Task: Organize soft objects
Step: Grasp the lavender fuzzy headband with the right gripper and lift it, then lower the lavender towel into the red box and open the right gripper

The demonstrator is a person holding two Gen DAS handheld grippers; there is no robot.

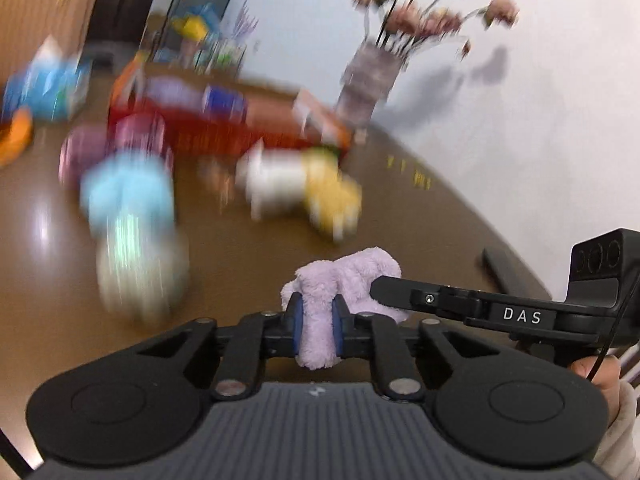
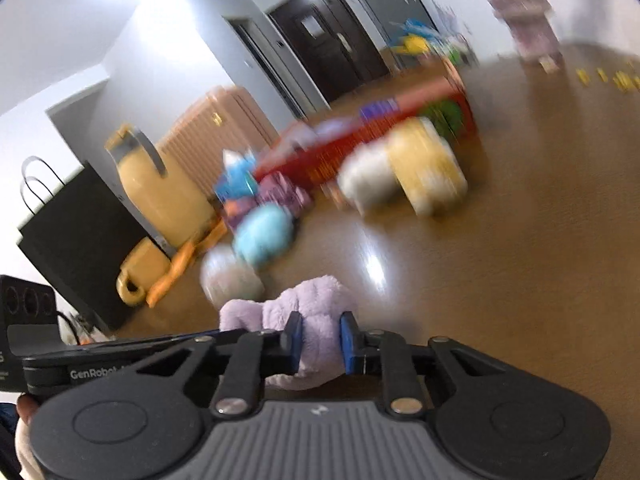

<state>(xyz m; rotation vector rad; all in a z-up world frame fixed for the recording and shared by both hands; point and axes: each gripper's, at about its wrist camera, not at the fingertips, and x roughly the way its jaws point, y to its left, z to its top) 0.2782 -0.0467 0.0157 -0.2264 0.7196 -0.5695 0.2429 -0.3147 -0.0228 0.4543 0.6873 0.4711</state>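
Note:
A lilac plush toy [image 1: 360,268] hangs just above the brown table, held from both sides. My left gripper [image 1: 317,320] is shut on one fold of it, blue pads pressing the fabric. In the right wrist view my right gripper [image 2: 322,340] is shut on another part of the lilac plush toy [image 2: 316,296]. The right gripper's black finger [image 1: 384,288] reaches in from the right in the left wrist view. Farther off, blurred, lie a light blue plush [image 1: 128,192], a white plush [image 1: 272,180] and a yellow plush [image 1: 332,196].
A red basket [image 1: 224,128] holding several items stands behind the plush toys. A vase of pink flowers [image 1: 368,80] is by the wall. A yellow jug [image 2: 160,188], a yellow mug [image 2: 140,276] and a black paper bag [image 2: 80,240] stand at the left. A person's hand [image 1: 600,376] holds the right gripper.

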